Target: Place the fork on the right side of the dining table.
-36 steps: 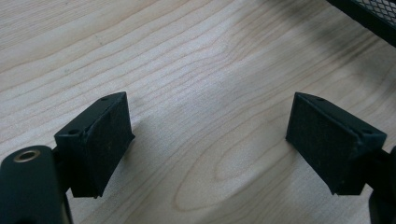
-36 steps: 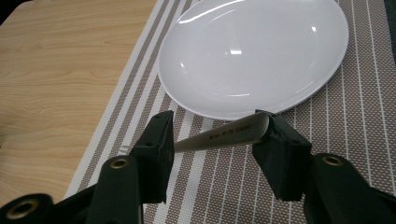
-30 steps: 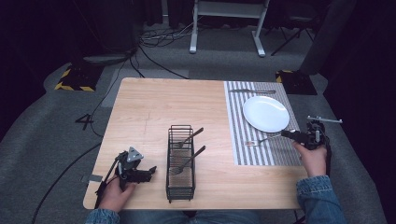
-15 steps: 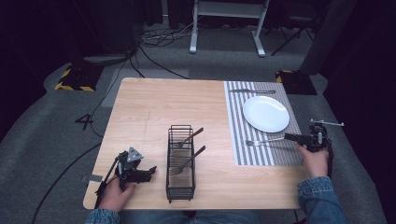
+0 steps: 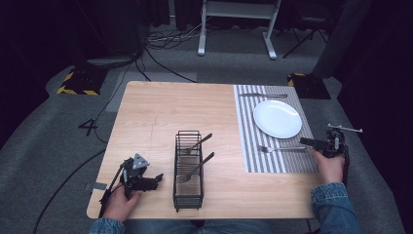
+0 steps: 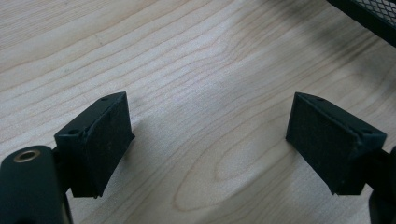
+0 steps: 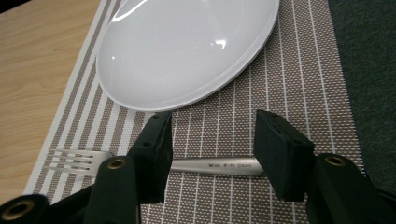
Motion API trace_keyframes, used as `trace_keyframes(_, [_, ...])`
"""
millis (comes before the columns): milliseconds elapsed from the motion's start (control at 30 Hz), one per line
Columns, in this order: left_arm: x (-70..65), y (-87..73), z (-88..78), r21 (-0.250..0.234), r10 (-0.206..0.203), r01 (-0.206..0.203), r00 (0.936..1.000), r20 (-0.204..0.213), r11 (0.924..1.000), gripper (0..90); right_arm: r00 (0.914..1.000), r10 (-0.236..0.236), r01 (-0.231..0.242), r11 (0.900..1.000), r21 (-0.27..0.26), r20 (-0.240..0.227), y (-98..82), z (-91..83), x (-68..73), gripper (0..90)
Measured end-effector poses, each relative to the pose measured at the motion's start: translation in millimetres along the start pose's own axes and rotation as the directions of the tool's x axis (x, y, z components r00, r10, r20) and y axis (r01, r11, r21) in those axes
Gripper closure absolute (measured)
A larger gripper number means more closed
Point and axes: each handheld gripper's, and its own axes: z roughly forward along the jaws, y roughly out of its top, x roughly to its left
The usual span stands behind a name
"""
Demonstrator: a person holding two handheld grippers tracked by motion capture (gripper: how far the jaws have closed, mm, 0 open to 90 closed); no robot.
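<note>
while fork point(image 7: 212, 165) lies on placemat point(image 7: 299, 93), right claw point(image 7: 212, 154) seemingly open above.

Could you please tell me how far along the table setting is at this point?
Done: a fork lies on the striped placemat below the white plate, and a knife lies above the plate. In hand: the right gripper hangs over the fork's handle, jaws apart, not pressing it. Left: two utensils lean in the black wire caddy; the left gripper rests open beside it.
</note>
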Motion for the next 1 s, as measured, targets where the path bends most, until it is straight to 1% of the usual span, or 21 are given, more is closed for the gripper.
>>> trace_keyframes(200, [0.0, 0.0, 0.0, 0.000, 0.001, -0.001, 1.0000, 0.000, 1.0000, 14.2, 0.9999, -0.010, 0.010, 1.000, -0.025, 0.001, -0.6, -7.8, 2.2, 47.0])
trace_keyframes(333, [0.1, 0.0, -0.1, 0.001, 0.001, -0.001, 1.0000, 0.000, 1.0000, 14.3, 0.9996, -0.027, 0.027, 0.999, -0.045, -0.012, -0.4, -13.5, 6.5, 46.7])
trace_keyframes(367, [0.1, 0.0, -0.1, 0.001, 0.001, -0.001, 1.0000, 0.000, 1.0000, 14.2, 0.9989, -0.043, 0.042, 0.998, -0.050, -0.020, 0.0, -17.0, 11.5, 46.5])
trace_keyframes(400, [0.1, 0.0, -0.1, 0.001, 0.001, -0.001, 1.0000, 0.000, 1.0000, 14.2, 0.9989, -0.043, 0.042, 0.998, -0.050, -0.020, 0.0, -17.0, 11.5, 46.5])
trace_keyframes(500, [0.0, 0.0, 0.0, 0.000, 0.000, 0.000, 1.0000, 0.000, 1.0000, 14.3, 0.9960, -0.085, 0.082, 0.994, -0.071, -0.030, -0.2, -23.8, 21.7, 45.9])
trace_keyframes(533, [0.1, 0.0, -0.1, 0.001, 0.001, -0.001, 1.0000, 0.000, 1.0000, 14.3, 0.9928, -0.112, 0.109, 0.991, -0.083, -0.042, -0.2, -29.6, 31.0, 45.7])
trace_keyframes(567, [0.1, 0.0, -0.1, 0.001, 0.001, -0.001, 1.0000, 0.000, 1.0000, 14.3, 0.9915, -0.122, 0.118, 0.989, -0.087, -0.045, -0.2, -31.6, 34.2, 45.5])
trace_keyframes(600, [0.1, 0.0, -0.1, 0.001, 0.001, -0.001, 1.0000, 0.000, 1.0000, 14.3, 0.9915, -0.122, 0.118, 0.989, -0.087, -0.045, -0.2, -31.6, 34.2, 45.5])
trace_keyframes(667, [0.1, 0.0, -0.1, 0.001, 0.001, -0.001, 1.0000, 0.000, 1.0000, 14.2, 0.9863, -0.155, 0.149, 0.984, -0.101, -0.056, 0.4, -37.5, 43.3, 45.0])
trace_keyframes(700, [0.1, 0.0, -0.1, 0.001, 0.001, -0.001, 1.0000, 0.000, 1.0000, 14.3, 0.9850, -0.162, 0.155, 0.982, -0.105, -0.060, 0.5, -39.7, 46.6, 44.7])
trace_keyframes(833, [0.1, 0.0, 0.0, 0.000, 0.001, -0.001, 1.0000, 0.000, 1.0000, 14.3, 0.9743, -0.210, 0.199, 0.971, -0.130, -0.081, -0.4, -50.1, 63.3, 42.8])
trace_keyframes(867, [0.1, 0.0, 0.0, 0.001, 0.001, -0.001, 1.0000, 0.000, 1.0000, 14.3, 0.9707, -0.225, 0.213, 0.968, -0.130, -0.085, -1.0, -51.8, 67.6, 42.5])
trace_keyframes(900, [0.1, 0.0, 0.0, 0.001, 0.001, -0.001, 1.0000, 0.000, 1.0000, 14.2, 0.9617, -0.256, 0.243, 0.962, -0.126, -0.098, -2.9, -55.1, 77.8, 41.3])
trace_keyframes(933, [0.1, 0.0, 0.0, 0.001, 0.001, -0.001, 1.0000, 0.000, 1.0000, 14.2, 0.9617, -0.256, 0.243, 0.962, -0.126, -0.098, -2.9, -55.1, 77.8, 41.3])
trace_keyframes(967, [0.1, 0.0, 0.0, 0.000, 0.001, -0.001, 1.0000, 0.000, 1.0000, 14.3, 0.9540, -0.282, 0.269, 0.955, -0.129, -0.101, -4.4, -58.2, 85.6, 40.3])
trace_keyframes(1000, [0.1, 0.0, 0.0, 0.000, 0.001, -0.001, 1.0000, 0.000, 1.0000, 14.3, 0.9540, -0.282, 0.269, 0.955, -0.129, -0.101, -4.4, -58.2, 85.6, 40.3])
